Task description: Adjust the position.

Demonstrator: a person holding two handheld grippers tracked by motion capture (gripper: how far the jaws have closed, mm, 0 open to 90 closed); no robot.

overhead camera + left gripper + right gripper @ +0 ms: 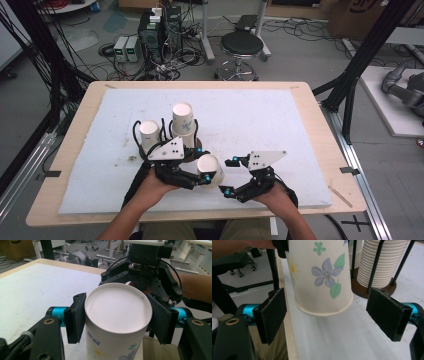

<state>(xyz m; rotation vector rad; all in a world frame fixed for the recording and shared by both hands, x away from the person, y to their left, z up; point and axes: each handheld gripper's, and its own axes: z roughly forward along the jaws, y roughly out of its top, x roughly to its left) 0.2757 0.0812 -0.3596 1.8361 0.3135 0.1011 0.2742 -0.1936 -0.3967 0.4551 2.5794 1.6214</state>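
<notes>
A white paper cup [209, 169] printed with flowers is held on its side above the white mat, and my left gripper [205, 165] is shut on it. In the left gripper view the cup's closed bottom [117, 312] faces the camera, with both pads of the left gripper [117, 317] pressed on its wall. My right gripper [228, 177] stands open just right of the cup. In its own view the cup's rim [323, 311] hangs between the wide pads of the right gripper [334, 315], touching neither.
Two stacks of paper cups [183, 120] [150, 134] stand in a black wire holder on a brown base [374, 288], just behind the left hand. The white mat [260, 115] covers a wooden table [320, 125]. A stool [241, 46] stands beyond the table.
</notes>
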